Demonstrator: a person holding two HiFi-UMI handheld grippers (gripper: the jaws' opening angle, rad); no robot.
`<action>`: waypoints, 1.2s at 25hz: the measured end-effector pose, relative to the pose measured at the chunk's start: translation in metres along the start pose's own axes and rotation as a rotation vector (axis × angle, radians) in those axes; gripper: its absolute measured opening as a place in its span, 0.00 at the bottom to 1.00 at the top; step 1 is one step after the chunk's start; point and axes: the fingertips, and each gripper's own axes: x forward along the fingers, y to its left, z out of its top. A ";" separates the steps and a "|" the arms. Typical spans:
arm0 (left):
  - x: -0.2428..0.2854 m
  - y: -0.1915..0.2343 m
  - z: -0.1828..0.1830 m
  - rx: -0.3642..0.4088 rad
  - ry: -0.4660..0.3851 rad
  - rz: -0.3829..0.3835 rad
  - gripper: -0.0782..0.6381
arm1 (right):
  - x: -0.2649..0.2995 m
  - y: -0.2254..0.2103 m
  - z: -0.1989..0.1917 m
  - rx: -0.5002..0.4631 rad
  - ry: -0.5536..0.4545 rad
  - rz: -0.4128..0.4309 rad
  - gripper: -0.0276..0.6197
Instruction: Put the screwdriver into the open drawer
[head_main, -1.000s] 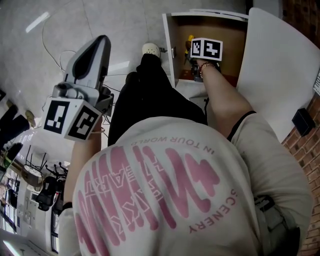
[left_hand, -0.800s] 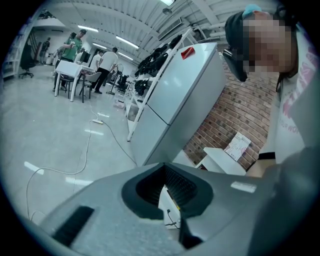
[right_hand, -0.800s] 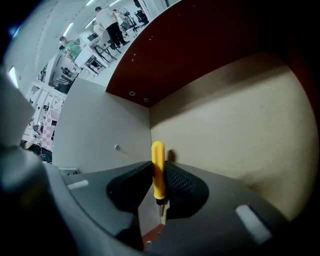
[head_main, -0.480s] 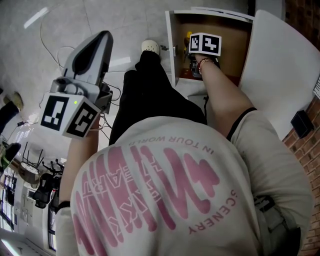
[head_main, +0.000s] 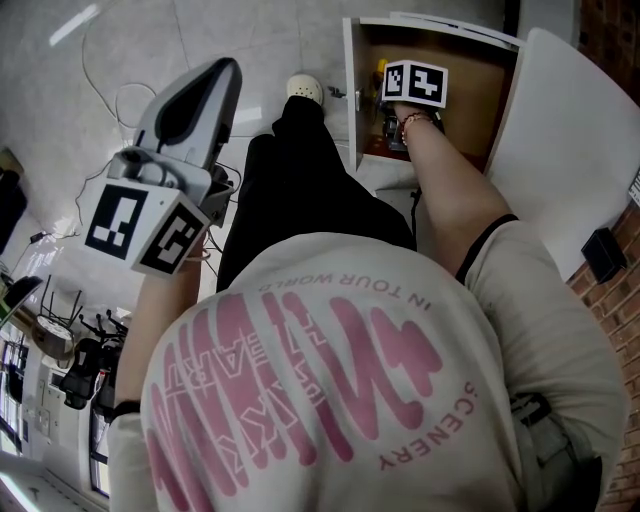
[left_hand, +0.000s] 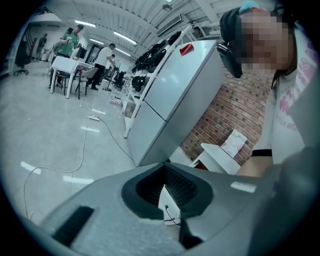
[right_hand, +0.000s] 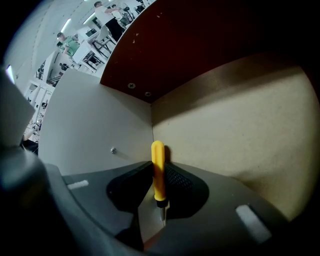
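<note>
The right gripper (right_hand: 158, 164) clamps a yellow-handled screwdriver (right_hand: 158, 176), its metal tip half hidden between the jaws, close to the inner corner of the open white-walled drawer (right_hand: 95, 131). The left gripper (left_hand: 165, 169) has its jaws together, empty, above open grey floor (head_main: 250, 40).

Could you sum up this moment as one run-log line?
right gripper: shut on screwdriver | place: inside open drawer | left gripper: shut, empty

Screwdriver (right_hand: 158, 170) between right gripper (head_main: 392, 128) jaws, inside drawer (head_main: 470, 90), near a corner. Left gripper (head_main: 210, 85) well apart, left, above floor (head_main: 260, 40).
</note>
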 end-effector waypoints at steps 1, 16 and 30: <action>0.001 0.000 -0.001 -0.002 0.001 -0.002 0.11 | 0.001 0.000 0.000 0.000 0.000 0.001 0.18; 0.003 -0.001 -0.014 -0.022 0.012 -0.006 0.11 | 0.009 0.002 -0.004 -0.013 0.013 0.012 0.18; 0.002 -0.004 -0.019 -0.047 0.001 -0.003 0.11 | 0.008 0.002 -0.002 0.004 -0.015 0.008 0.18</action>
